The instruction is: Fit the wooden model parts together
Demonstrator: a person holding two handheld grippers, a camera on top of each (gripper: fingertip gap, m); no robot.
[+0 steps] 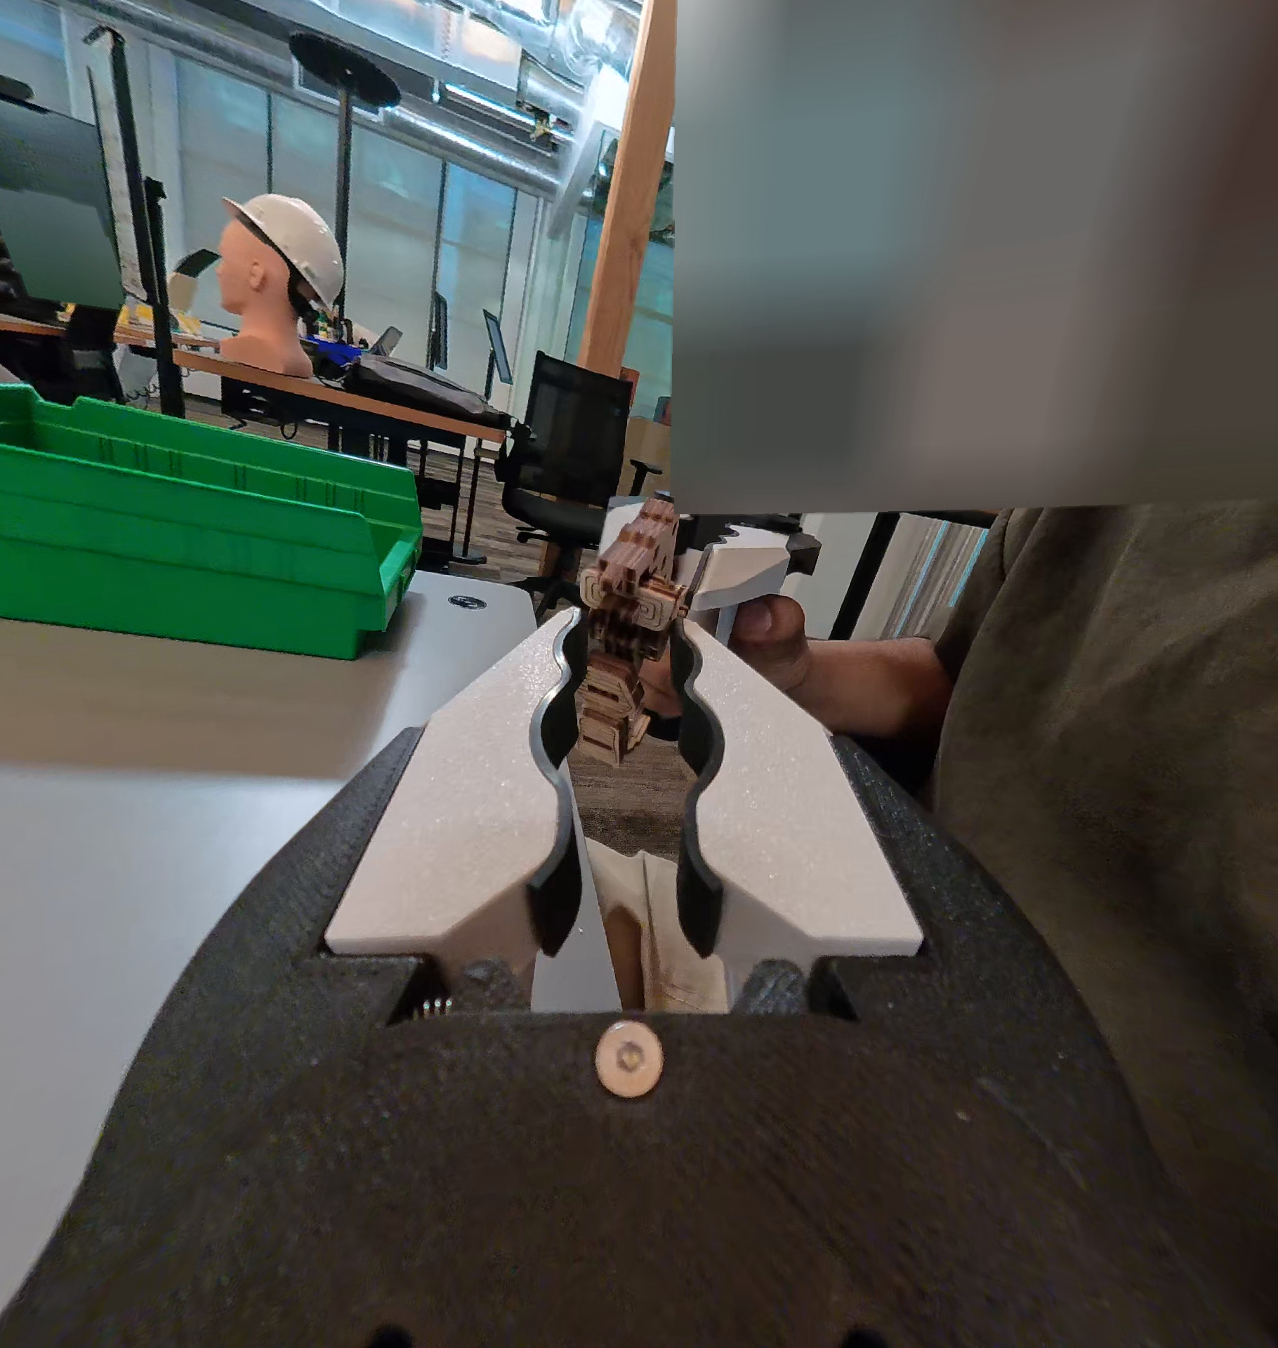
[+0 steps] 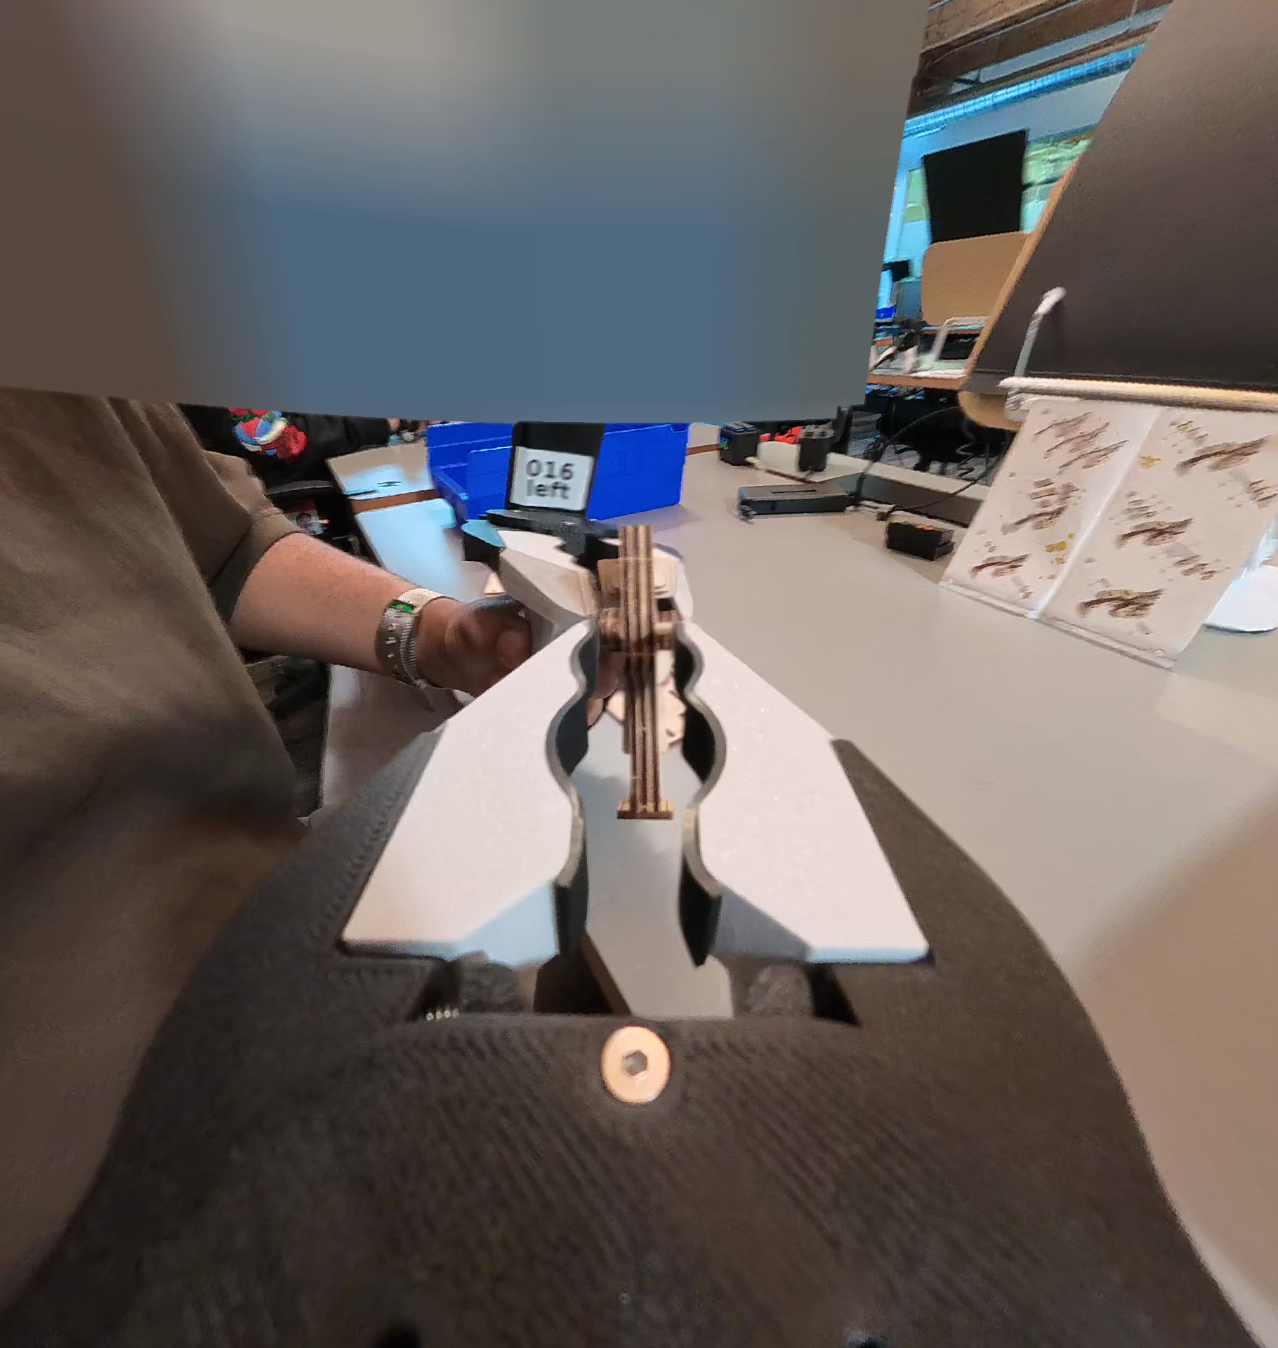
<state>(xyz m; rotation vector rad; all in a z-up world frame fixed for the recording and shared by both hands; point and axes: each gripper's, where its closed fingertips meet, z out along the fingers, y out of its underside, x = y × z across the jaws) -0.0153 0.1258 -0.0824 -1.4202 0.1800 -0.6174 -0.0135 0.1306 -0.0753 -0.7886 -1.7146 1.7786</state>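
Nearest the lens in the left wrist view, the left gripper [image 1: 627, 620] has its two white fingers [image 1: 490, 766] drawn close, the wavy black pads pinching the wooden model [image 1: 625, 613] at the tips. The model is a stack of layered plywood pieces, held in the air off the edge of the grey table [image 1: 147, 729]. Beyond it the right gripper [image 1: 683, 583] comes in from the far side, a bare hand [image 1: 771, 642] around its handle; it meets the same model. In the right wrist view the right gripper [image 2: 636, 634] is likewise narrowed, tips pressed on the wooden model [image 2: 637, 656], whose thin laminated edge hangs down between the fingers, clear of the pads lower down. The left gripper [image 2: 585, 576] shows behind, gripped by a hand [image 2: 490, 642] with a wrist strap. A green bin [image 1: 184, 510] sits on the table to the left; a blue bin [image 2: 636, 467] and an upright instruction sheet [image 2: 1125, 525] stand farther off.
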